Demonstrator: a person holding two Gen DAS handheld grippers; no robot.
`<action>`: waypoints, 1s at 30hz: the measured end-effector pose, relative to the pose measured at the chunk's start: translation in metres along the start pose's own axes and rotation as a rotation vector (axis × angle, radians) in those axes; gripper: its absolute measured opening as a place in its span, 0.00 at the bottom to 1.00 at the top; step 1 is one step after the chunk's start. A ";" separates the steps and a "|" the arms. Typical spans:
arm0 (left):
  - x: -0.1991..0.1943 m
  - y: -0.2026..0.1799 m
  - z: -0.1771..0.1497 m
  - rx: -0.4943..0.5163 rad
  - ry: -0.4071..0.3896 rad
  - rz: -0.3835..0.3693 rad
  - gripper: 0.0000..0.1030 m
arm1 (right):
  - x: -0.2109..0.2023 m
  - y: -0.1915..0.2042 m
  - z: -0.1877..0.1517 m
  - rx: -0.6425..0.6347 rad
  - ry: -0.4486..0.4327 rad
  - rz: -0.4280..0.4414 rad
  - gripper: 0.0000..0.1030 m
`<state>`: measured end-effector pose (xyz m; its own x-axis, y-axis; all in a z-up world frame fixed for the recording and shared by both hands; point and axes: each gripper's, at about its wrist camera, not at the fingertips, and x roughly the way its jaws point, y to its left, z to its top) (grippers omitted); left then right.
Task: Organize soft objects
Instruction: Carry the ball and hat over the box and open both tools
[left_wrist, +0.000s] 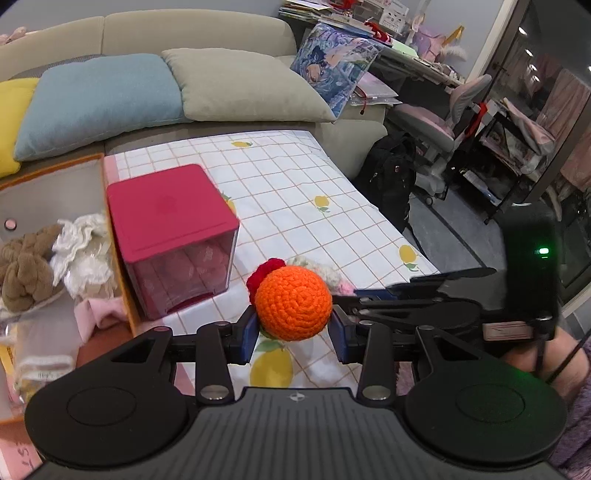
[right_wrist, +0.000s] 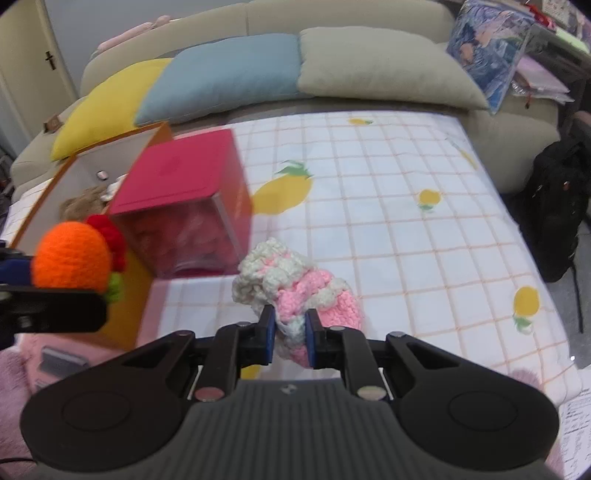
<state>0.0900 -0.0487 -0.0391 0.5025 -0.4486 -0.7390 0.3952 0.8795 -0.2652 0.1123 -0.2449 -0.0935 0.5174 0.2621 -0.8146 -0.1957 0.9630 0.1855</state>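
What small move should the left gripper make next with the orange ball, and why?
Probably carry it left, over the orange box. The left gripper is shut on the crocheted orange ball, and that open box already holds other soft items.

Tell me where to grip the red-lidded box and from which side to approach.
Take the red-lidded box across its two opposite side walls, coming down from above with the tool. It stands upright, its flat lid up, and looks wide, so the jaws would need to open fully. The orange open box sits close against one side, so shift it clear first.
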 end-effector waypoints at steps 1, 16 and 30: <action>-0.002 0.002 -0.004 -0.008 -0.004 -0.001 0.44 | -0.003 0.002 -0.003 0.002 0.012 0.015 0.14; -0.053 0.043 -0.057 -0.155 -0.109 -0.011 0.44 | -0.034 0.067 -0.018 -0.096 0.070 0.114 0.14; -0.103 0.104 -0.047 -0.274 -0.272 0.131 0.44 | -0.054 0.150 0.042 -0.239 -0.072 0.252 0.14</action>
<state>0.0436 0.0964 -0.0196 0.7348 -0.3231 -0.5963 0.1132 0.9253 -0.3619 0.0904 -0.1123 0.0015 0.4838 0.5020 -0.7169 -0.5098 0.8275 0.2354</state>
